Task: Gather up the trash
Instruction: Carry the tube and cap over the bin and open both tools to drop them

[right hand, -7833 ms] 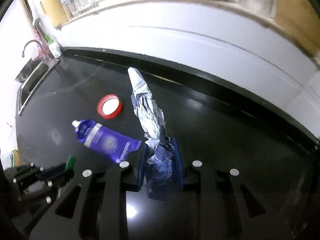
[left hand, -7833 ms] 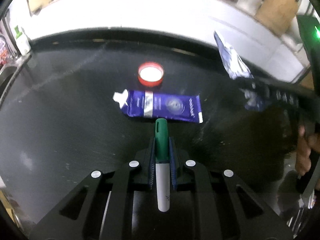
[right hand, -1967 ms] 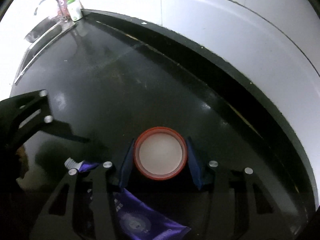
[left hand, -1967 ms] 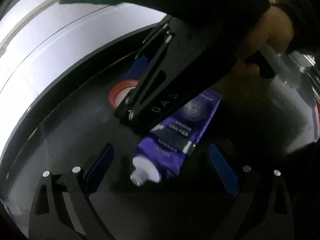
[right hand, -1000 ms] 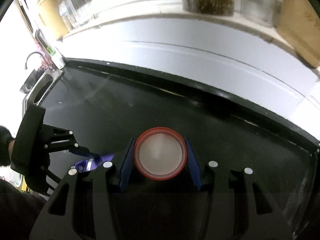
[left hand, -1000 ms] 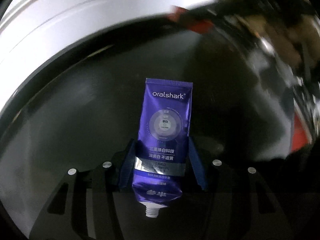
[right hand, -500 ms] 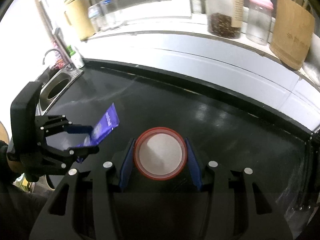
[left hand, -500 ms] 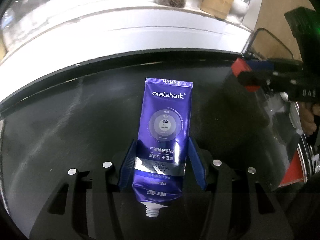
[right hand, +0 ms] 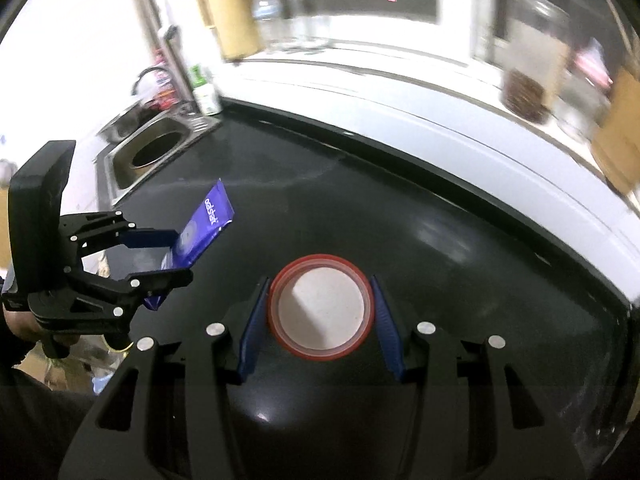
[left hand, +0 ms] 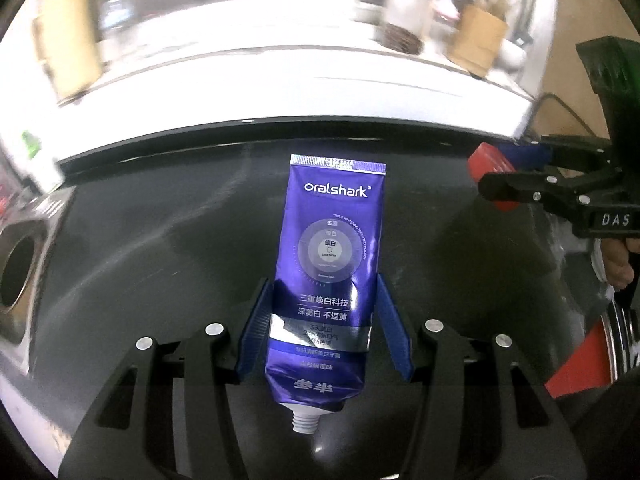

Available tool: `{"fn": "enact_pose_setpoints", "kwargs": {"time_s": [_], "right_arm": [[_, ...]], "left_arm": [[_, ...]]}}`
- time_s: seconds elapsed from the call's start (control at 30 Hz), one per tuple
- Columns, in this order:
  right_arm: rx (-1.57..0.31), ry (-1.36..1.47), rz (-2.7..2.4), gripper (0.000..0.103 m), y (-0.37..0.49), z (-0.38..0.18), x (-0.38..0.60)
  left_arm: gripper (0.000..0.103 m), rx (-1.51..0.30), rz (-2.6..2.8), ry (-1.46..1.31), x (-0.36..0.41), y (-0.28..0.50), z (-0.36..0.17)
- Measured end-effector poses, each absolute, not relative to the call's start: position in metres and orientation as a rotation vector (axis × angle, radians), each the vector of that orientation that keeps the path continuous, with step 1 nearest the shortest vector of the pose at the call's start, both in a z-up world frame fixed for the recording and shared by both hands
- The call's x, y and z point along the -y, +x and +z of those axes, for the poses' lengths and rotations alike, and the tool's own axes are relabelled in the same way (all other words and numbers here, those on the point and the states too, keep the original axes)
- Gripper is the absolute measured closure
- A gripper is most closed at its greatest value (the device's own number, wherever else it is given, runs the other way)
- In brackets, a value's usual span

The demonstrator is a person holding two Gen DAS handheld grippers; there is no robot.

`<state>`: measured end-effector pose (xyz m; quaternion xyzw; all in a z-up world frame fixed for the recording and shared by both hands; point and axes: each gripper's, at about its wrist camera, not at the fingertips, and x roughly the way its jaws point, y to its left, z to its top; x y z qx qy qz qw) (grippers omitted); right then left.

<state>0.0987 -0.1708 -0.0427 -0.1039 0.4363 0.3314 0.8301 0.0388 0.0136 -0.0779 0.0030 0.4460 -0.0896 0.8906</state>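
Left gripper (left hand: 326, 330) clamps toothpaste tube (left hand: 330, 264); right gripper (right hand: 320, 320) clamps red lid (right hand: 322, 307) above the countertop (right hand: 440, 264); either may perhaps slip.

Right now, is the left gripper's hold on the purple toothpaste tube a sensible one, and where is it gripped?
Seems sensible: the left gripper clamps the toothpaste tube across its fuller lower body, just above the uncapped nozzle, one pad on each side edge; the crimped flat end points away.

Left gripper (left hand: 326, 332): jaws clamped, pointing steeply down.
Right gripper (right hand: 320, 316): jaws clamped, tilted down.
Hand (left hand: 618, 268): apparently gripping right handle.
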Motion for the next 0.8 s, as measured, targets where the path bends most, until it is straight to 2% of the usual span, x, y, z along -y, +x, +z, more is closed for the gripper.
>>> {"fn": "enact_pose_setpoints", "kwargs": {"time_s": [0.3,0.47,0.63,0.8], "right_arm": [[-0.865,-0.335,1.042,0.054,0.044,-0.023,0.017],[-0.859,-0.386,1.292,0.054,-0.010,-0.024,-0.093],[-0.880,-0.465,1.477,0.054,-0.070,-0.040,-0.192],[-0.938,-0.545,1.584,0.054,-0.123,-0.073,-0.274]], "left_arm": [[0.052,-0.881,0.142,-0.098,-0.120,-0.071,-0.051],[0.052,-0.889,0.358,-0.165,-0.180,-0.144,-0.055],[0.052,-0.924,0.559,-0.256,-0.236,-0.221,-0.077],[0.052,-0.979,0.725,-0.358,-0.289,-0.294,-0.125]]}}
